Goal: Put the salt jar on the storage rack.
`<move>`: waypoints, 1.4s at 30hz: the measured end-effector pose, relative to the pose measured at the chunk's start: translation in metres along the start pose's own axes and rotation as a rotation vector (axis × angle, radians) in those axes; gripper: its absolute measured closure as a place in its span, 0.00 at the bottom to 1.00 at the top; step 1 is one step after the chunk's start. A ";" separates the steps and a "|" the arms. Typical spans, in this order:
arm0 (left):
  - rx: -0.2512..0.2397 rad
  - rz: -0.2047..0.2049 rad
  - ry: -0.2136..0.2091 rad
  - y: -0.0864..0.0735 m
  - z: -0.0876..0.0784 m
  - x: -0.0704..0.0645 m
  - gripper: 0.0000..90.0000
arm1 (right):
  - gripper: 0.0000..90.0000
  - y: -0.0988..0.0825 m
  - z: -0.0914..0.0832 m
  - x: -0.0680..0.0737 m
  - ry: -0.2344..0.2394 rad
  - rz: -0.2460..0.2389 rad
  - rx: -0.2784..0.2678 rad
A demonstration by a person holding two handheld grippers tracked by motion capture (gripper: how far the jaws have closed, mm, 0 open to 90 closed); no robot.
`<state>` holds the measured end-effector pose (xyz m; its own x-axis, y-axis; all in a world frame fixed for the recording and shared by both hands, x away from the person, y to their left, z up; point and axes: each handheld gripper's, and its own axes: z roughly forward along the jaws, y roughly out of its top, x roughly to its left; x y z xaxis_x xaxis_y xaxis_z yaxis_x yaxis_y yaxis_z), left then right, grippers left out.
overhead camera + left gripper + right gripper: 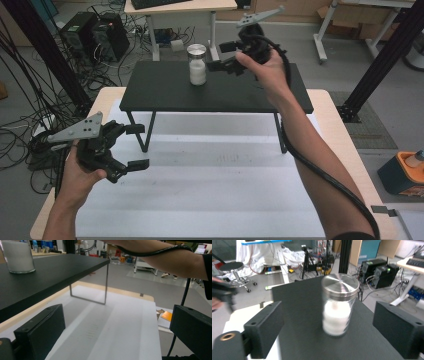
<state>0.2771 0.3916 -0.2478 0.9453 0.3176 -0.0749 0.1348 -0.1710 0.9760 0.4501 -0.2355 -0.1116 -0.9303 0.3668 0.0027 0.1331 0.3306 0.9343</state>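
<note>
A glass jar (197,65) with a steel lid and white contents stands upright on a low black shelf (165,95). My right gripper (221,55) is open just right of the jar, level with it and not touching. In the right gripper view the jar (338,305) stands ahead between the wide-apart jaws of that gripper (332,328). My left gripper (137,146) is open and empty over the white mat (210,190), in front of the shelf's left leg. The left gripper view has the open gripper (116,332), the jar (18,256) and the shelf (62,270).
The shelf stands on thin metal legs (145,132) on a wooden table (332,107). An orange device (407,172) sits low at the right. Computer towers (95,35) and tangled cables (30,125) lie on the floor at the left. My right forearm (175,260) crosses above the mat.
</note>
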 end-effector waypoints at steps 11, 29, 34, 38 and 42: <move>-0.004 -0.005 -0.003 -0.004 0.001 -0.005 0.00 | 0.03 -0.041 -0.102 0.058 0.025 -0.052 -0.028; -0.007 -0.010 -0.018 -0.010 0.011 -0.006 0.00 | 0.01 -0.114 -0.156 0.114 0.035 -0.052 0.040; -0.005 -0.019 -0.015 -0.014 0.012 -0.003 0.00 | 0.01 -0.142 -0.154 0.115 0.036 -0.011 0.075; 0.001 -0.021 -0.019 -0.014 0.014 -0.001 0.00 | 0.01 -0.157 -0.152 0.117 0.018 0.019 0.112; 0.011 -0.016 -0.020 -0.012 0.017 0.000 0.00 | 0.01 -0.163 -0.152 0.114 0.029 0.031 0.117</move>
<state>0.2805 0.3774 -0.2627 0.9487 0.3017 -0.0948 0.1532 -0.1760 0.9724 0.2700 -0.3793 -0.2097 -0.9343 0.3540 0.0424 0.1992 0.4196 0.8856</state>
